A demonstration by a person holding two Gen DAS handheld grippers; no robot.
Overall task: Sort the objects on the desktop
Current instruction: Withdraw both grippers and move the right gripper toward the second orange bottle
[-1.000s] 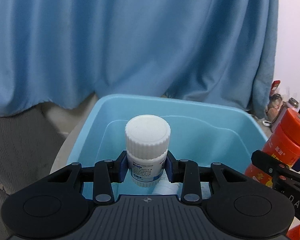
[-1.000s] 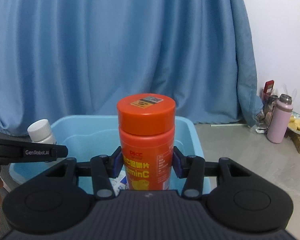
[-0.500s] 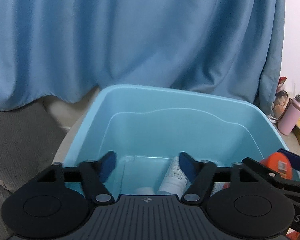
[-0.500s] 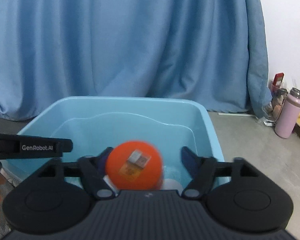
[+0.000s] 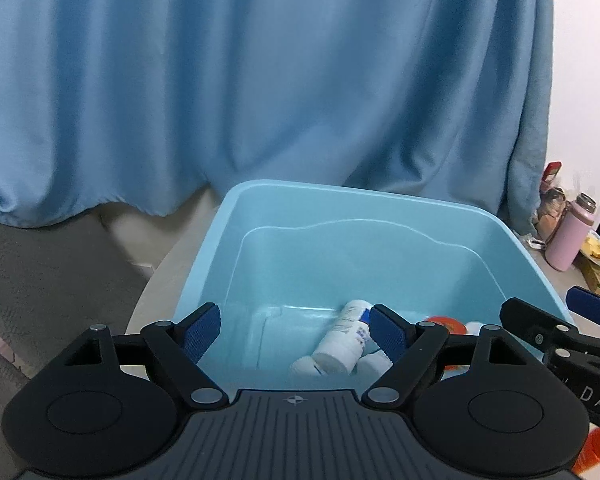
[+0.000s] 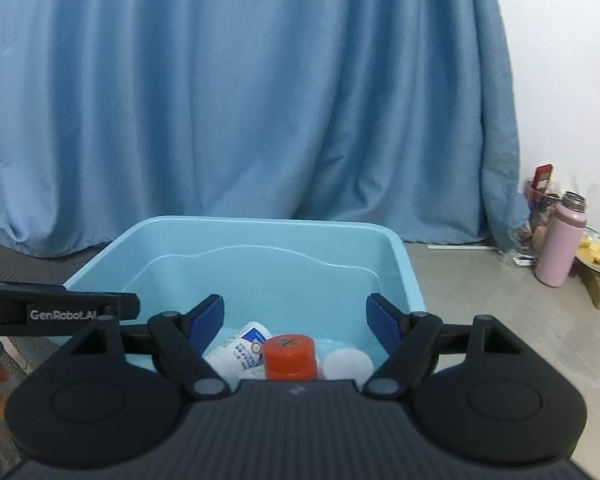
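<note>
- My left gripper (image 5: 294,330) hung wide, empty, above the blue bin (image 5: 380,196).
- My right gripper (image 6: 296,320) gaped too — orange bottle (image 6: 289,356) upright inside, white bottles (image 5: 342,338) beside it.

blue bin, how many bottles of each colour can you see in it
In the blue bin:
orange bottle: 1
white bottles: 3 (one lying on its side, one beside it, one showing a round cap)
Total: 4 that show. Part of the bin floor is hidden, so more may be there.
</note>
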